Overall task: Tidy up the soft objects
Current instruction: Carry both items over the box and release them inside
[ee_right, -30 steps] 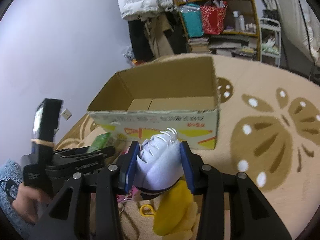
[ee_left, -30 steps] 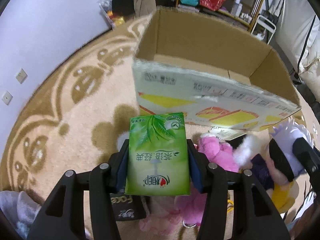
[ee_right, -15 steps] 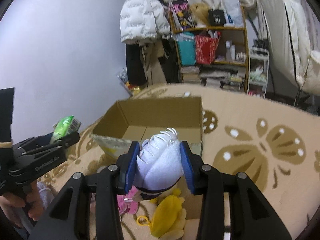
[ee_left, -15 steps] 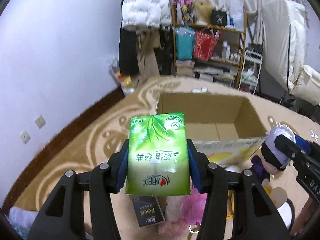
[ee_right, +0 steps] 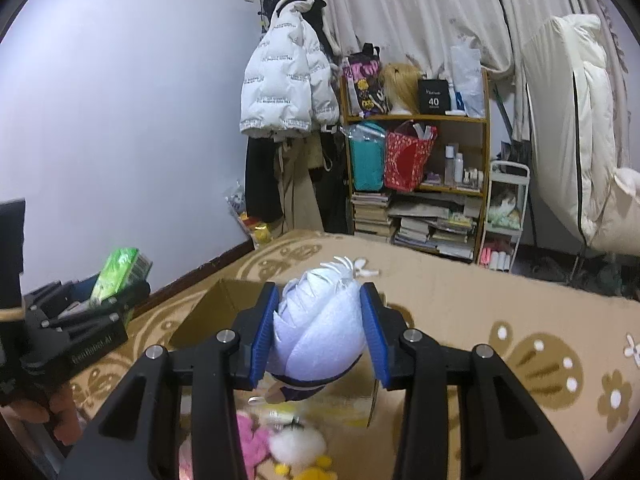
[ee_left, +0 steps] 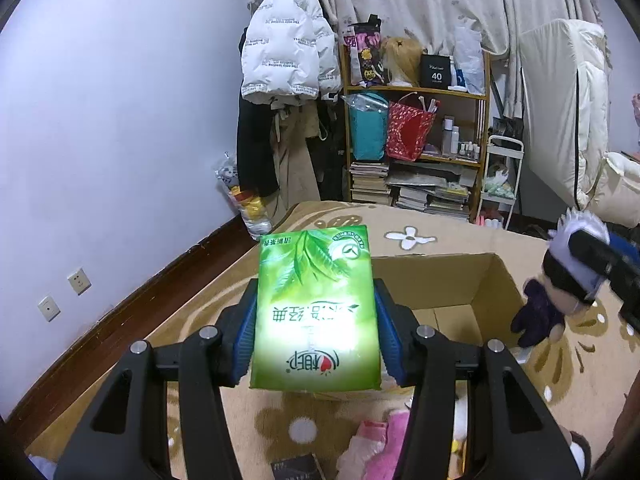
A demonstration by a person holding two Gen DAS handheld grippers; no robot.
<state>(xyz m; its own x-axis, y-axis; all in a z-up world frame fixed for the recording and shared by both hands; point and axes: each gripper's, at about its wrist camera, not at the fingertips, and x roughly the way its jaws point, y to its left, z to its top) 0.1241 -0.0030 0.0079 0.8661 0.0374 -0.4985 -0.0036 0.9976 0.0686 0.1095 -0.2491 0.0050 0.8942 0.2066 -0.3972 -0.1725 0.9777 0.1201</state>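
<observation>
My left gripper is shut on a green tissue pack and holds it in the air above the near left corner of an open cardboard box. My right gripper is shut on the white-haired head of a plush doll, held above the box. The doll hangs at the right in the left wrist view. The left gripper and tissue pack show at the left in the right wrist view.
Pink plush toys and a small black box lie on the beige patterned carpet before the cardboard box. A white and yellow plush lies below the doll. A cluttered shelf and hanging coats stand at the far wall.
Both grippers have risen well above the floor with their loads. The box has dropped lower in both views, and the far wall and shelf have come into view.
</observation>
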